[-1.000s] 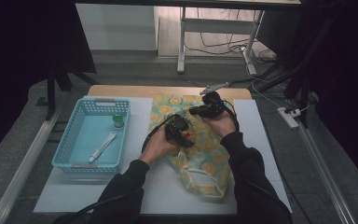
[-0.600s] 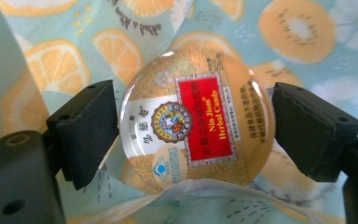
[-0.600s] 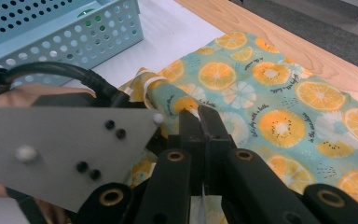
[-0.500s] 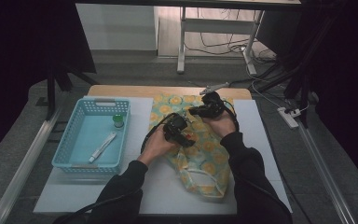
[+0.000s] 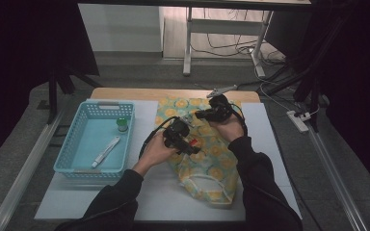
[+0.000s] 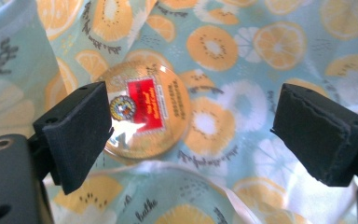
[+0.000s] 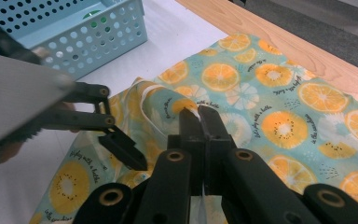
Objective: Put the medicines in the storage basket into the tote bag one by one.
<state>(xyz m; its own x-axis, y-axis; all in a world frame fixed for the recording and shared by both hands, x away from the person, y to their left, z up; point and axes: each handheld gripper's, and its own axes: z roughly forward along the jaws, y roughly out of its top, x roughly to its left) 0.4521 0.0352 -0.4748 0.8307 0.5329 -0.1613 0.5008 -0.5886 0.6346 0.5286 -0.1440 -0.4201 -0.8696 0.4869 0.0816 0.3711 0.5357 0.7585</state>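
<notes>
Fabric bag (image 5: 207, 159) with the citrus print lies flat mid-desk, running from the far edge toward the near edge, its white handle loop at the near end. We judge it soft and limp: it drapes, bunches and won't hold its mouth open by itself, so one claw has to pinch the rim while the other works inside. Best hold is the hemmed edge or the handle, not the flat of the cloth.

Round tin (image 6: 147, 112), glossy gold lid with a red label, sits on the bag's cloth just behind a raised fold of it. We judge it light, rigid and slick on top; take it across the rim, not the lid face.

Left claw (image 6: 191, 135): jaws have just been opening and now stand wide. The tin lies beyond and between them, partly hidden by the left pad; neither pad presses on it. Looks like a release, with the tin left in or on the bag; we can't tell whether it's fully inside.

Right claw (image 7: 199, 116): jaws fully together, nipping a fold of the bag's edge and lifting it a little off the desk, toward the far edge.

Blue basket (image 5: 84, 159) sits at the left edge of the desk with a small green-capped item (image 5: 122, 124) and a white tube (image 5: 106, 150) in it, well apart from the bag.
</notes>
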